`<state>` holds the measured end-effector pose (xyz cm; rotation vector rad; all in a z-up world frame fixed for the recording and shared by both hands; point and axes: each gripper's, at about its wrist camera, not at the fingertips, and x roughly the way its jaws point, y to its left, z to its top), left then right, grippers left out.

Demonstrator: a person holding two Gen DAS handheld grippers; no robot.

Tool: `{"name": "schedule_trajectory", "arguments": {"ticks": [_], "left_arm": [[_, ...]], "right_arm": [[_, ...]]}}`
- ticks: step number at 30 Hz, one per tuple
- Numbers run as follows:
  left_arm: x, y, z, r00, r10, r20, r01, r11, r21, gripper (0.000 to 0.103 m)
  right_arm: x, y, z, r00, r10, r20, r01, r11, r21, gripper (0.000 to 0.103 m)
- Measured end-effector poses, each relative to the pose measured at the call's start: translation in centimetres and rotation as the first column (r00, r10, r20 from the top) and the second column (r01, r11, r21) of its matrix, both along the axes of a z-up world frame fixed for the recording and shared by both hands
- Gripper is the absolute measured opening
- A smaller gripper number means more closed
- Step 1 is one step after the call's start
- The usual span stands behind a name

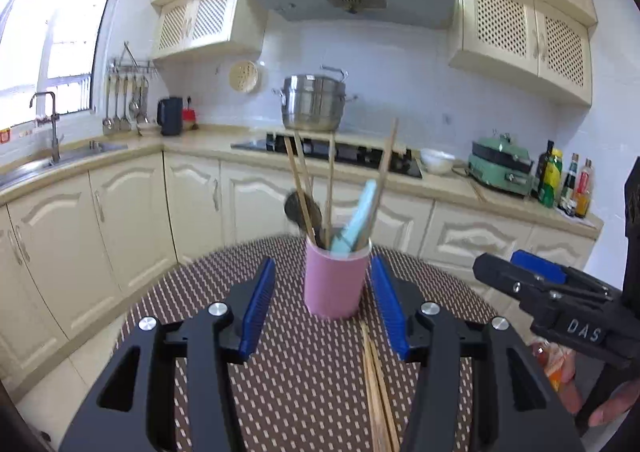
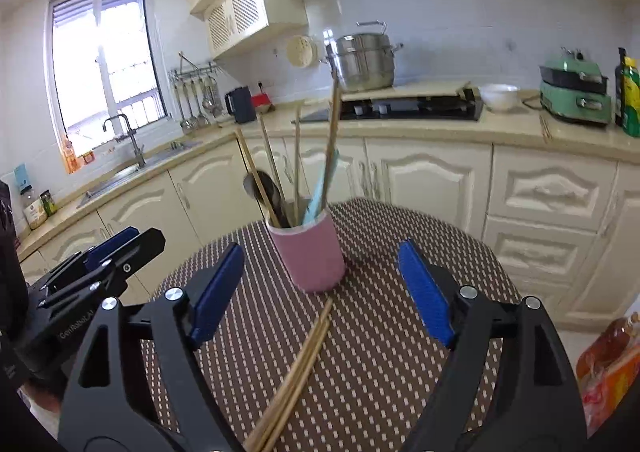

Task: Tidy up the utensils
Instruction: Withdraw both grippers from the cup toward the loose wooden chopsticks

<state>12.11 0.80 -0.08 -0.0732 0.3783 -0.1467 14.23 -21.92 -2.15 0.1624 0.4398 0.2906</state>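
Observation:
A pink cup stands upright on the round patterned table. It holds several wooden chopsticks, a dark spoon and a light blue utensil. A bundle of loose chopsticks lies on the table in front of the cup. My left gripper is open, its blue pads on either side of the cup's base, not touching it. My right gripper is open and empty, above the loose chopsticks, just short of the cup. The right gripper also shows in the left wrist view.
Cream kitchen cabinets and a counter run behind the table, with a sink, a stove with a steel pot, a white bowl and a green appliance. Bottles stand at the counter's right end. An orange package sits to the right of the table.

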Motion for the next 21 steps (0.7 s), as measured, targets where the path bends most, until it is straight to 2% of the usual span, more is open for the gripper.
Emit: {"name": "schedule_trajectory", "arguments": {"ticks": [11,21], "left_arm": [[-2.0,-1.4,-6.0,0.986,-0.021,-0.167,0.030,0.998,0.048,0.050],[-2.1,-1.0,-9.4,0.967,-0.035,-0.252,0.048,0.998,0.043,0.050]], "right_arm": [[-1.5,-0.2,-5.5,0.985,-0.014,-0.172,0.005,0.998,-0.057,0.079],[-1.4,0.7,-9.2,0.954,-0.004,-0.298,-0.015,0.998,-0.062,0.079]]}}
